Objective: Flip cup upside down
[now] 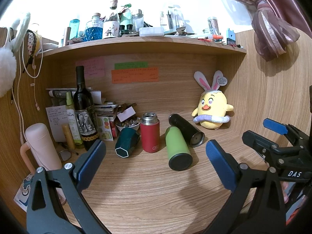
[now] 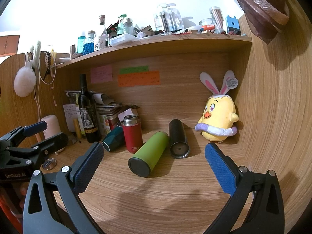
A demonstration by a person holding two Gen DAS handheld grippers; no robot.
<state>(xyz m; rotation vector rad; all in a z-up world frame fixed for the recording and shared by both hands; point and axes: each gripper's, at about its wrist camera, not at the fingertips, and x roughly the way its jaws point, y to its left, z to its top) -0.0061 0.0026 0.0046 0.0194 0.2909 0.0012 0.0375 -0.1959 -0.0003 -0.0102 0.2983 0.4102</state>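
A red cup [image 1: 150, 133] [image 2: 132, 134] stands upright on the wooden desk [image 1: 156, 185], its steel mouth open at the top. A green cup [image 1: 177, 150] [image 2: 149, 153], a black cup [image 1: 186, 129] [image 2: 178, 138] and a dark teal cup [image 1: 126, 142] [image 2: 113, 138] lie on their sides around it. My left gripper [image 1: 156, 165] is open and empty, hovering in front of the cups. My right gripper [image 2: 154, 167] is open and empty too, in front of the green cup; it also shows in the left wrist view [image 1: 263, 132].
A wine bottle [image 1: 83, 113], spray bottle, pink flask [image 1: 42, 144] and stacked papers crowd the back left. A yellow chick plush [image 1: 211, 111] [image 2: 218, 122] sits at the back right by the side wall. A cluttered shelf [image 1: 144, 44] overhangs the desk.
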